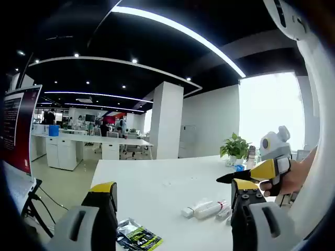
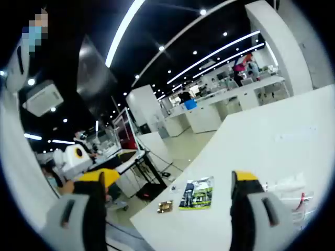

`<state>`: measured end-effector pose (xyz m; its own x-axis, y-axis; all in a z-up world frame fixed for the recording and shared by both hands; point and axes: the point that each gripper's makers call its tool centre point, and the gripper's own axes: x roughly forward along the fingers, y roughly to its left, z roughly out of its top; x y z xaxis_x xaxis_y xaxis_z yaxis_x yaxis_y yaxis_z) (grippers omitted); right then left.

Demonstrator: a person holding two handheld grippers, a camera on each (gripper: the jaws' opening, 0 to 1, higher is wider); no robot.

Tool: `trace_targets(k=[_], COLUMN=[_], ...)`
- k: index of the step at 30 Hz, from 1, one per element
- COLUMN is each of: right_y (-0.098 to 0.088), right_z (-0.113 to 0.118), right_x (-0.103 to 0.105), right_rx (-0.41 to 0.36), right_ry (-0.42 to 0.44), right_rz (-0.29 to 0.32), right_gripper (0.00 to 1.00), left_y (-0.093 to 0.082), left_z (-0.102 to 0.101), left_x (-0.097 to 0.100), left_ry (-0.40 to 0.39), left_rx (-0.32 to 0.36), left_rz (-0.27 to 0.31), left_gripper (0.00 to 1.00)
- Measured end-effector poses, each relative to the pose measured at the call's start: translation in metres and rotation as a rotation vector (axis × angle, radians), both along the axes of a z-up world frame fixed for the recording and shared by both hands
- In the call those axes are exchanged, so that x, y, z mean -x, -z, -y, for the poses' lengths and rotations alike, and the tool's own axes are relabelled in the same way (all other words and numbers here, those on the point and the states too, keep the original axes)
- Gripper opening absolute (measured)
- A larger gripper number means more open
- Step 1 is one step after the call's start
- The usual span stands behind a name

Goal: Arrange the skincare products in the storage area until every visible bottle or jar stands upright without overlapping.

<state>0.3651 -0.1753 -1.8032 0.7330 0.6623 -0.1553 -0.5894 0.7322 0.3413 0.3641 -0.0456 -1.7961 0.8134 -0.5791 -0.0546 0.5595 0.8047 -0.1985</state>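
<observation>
White plastic bottles (image 1: 208,209) lie flat on the table (image 1: 157,183) just beyond our left gripper (image 1: 172,209), both it and our right gripper (image 2: 170,201) held open and empty; we judge them light and slick, best gripped mid-body, across the width.

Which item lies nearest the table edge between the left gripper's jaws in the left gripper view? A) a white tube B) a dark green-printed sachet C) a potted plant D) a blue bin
B: the dark sachet lies flat on the white table just above the left gripper, whose jaws stand open.
</observation>
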Motion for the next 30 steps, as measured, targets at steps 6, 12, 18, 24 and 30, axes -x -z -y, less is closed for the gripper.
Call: trace_targets(k=[6, 12, 18, 24, 30], right_y=[0.004, 0.003, 0.004, 0.007, 0.011], right_z=[0.005, 0.010, 0.015, 0.015, 0.018], right_x=[-0.001, -0.001, -0.004, -0.002, -0.002], right_rx=[-0.017, 0.006, -0.006, 0.028, 0.004], right_ry=[0.028, 0.030, 0.058, 0.051, 0.081], right_rz=[-0.020, -0.017, -0.026, -0.023, -0.046], right_gripper=[0.99, 0.99, 0.99, 0.99, 0.99], left_y=[0.008, 0.009, 0.010, 0.014, 0.022], left_z=[-0.004, -0.005, -0.005, -0.006, -0.009], left_x=[0.002, -0.001, -0.001, -0.001, -0.001], left_ry=[-0.003, -0.011, 0.001, 0.016, 0.023], left_rx=[-0.011, -0.005, -0.026, -0.038, -0.058], left_rz=[-0.010, -0.027, -0.020, -0.032, -0.049], left_gripper=[0.98, 0.97, 0.96, 0.95, 0.96])
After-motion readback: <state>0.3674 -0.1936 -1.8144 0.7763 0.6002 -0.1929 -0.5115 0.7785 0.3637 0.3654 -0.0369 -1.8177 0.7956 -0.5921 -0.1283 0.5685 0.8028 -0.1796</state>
